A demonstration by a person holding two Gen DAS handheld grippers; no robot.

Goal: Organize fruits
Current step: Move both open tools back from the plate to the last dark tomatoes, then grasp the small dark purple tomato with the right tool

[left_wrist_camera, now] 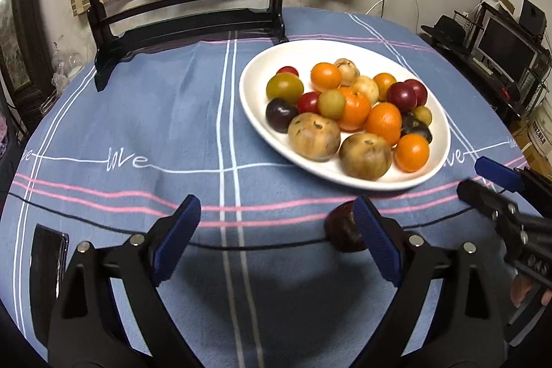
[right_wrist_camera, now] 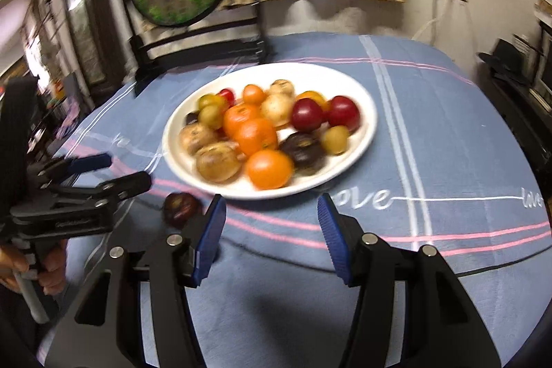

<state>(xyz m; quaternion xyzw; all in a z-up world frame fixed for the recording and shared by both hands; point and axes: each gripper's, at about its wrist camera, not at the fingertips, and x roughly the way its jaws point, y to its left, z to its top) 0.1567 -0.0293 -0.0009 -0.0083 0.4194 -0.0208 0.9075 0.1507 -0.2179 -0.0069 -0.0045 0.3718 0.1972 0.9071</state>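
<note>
The plate (left_wrist_camera: 262,123) stands on the desk (left_wrist_camera: 138,126) ahead of both tongs, to the right of the left tongs (left_wrist_camera: 277,240) and straight before the right tongs (right_wrist_camera: 270,230). The fruits (left_wrist_camera: 348,116) lie heaped in the plate, touching one another. One loose fruit (left_wrist_camera: 339,230) lies on the desk outside the plate, just beside the left tongs' right finger and left of the right tongs' left finger, nearer than the plate. A framed stand (left_wrist_camera: 186,23) rises on the desk behind the plate, to its left.
</note>
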